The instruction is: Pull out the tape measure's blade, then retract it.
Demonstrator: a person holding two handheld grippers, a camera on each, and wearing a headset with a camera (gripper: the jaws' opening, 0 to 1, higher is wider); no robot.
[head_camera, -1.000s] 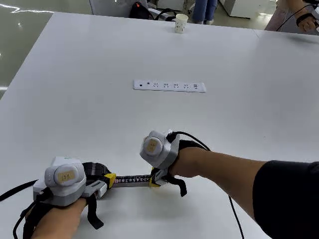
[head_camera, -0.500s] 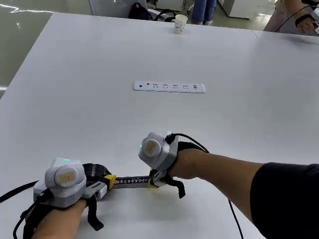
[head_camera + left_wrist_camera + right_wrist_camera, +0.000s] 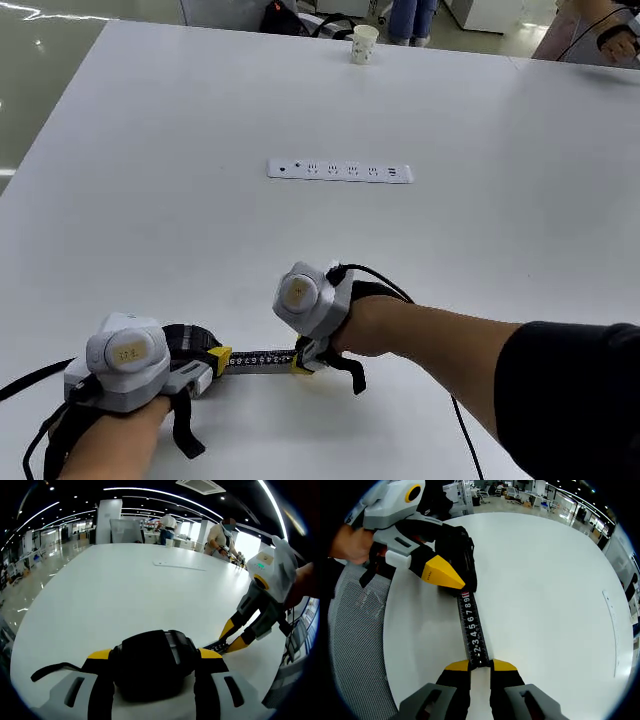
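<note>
Clamping, left: my left gripper (image 3: 212, 360) hugs tape measure (image 3: 150, 675).
Right: right gripper (image 3: 481, 666) pinches blade (image 3: 471, 630) tip.
Room: table (image 3: 450, 250) open ahead.

The left gripper (image 3: 212, 358) and the right gripper (image 3: 300, 362) share one build: a pale grey-white shell with a round cap bearing a small tan label (its print is too small to read), grey slotted jaw arms, and yellow wedge-shaped fingertips (image 3: 456, 665). Black straps (image 3: 181, 432) wrap each hand, and a thin black cable (image 3: 382, 278) leaves each shell. The right arm wears a black sleeve (image 3: 572, 398) that ends above the forearm.
</note>
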